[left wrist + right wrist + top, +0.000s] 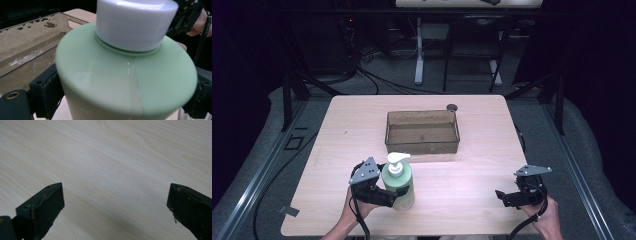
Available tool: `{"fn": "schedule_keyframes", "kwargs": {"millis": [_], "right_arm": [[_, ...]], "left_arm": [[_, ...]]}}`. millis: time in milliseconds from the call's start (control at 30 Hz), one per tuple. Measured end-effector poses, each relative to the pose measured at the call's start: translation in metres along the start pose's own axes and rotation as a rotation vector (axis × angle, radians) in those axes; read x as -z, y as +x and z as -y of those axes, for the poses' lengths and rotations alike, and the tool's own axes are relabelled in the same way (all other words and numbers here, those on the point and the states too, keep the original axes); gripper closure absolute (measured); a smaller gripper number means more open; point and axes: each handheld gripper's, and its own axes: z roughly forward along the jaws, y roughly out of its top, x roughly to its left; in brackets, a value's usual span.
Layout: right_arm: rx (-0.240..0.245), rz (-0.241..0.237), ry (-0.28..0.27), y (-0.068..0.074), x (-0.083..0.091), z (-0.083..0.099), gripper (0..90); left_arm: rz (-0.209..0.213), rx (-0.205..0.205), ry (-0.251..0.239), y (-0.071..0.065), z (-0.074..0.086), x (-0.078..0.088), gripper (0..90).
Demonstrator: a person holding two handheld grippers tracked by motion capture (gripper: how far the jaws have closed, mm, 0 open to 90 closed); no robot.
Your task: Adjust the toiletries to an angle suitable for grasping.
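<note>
Since we want the green pump bottle [399, 183] steady for lifting, left claw [398, 194] clamps its body while right claw [503, 196] idles apart over the counter [472, 175]

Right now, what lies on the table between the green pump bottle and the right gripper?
Nothing: in the high view, bare wooden tabletop separates the green pump bottle from the right gripper.

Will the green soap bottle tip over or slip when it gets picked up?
Probably slippery: the green pump bottle looks smooth, rounded and glossy where the left gripper closes around its body. It stands tall on a narrow base with a white pump head on top, so a sideways push might tip it. It looks stiff, not floppy.
</note>
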Motion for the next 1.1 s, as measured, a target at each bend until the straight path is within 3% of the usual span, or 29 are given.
{"fn": "schedule_keyframes", "kwargs": {"millis": [500,867,1100], "right_arm": [[0.01,0.007,0.003,0.0,0.0,0.001,1.1],[0.02,0.007,0.012,0.002,0.0,0.0,1.1],[0.018,0.011,0.015,0.001,0.0,0.001,1.1]], "left_arm": [[0.023,-0.044,0.036,0.007,-0.003,0.003,11.2],[0.043,-0.052,0.042,0.022,-0.002,0.01,11.3],[0.034,-0.049,0.047,0.035,-0.001,0.016,11.4]]}}
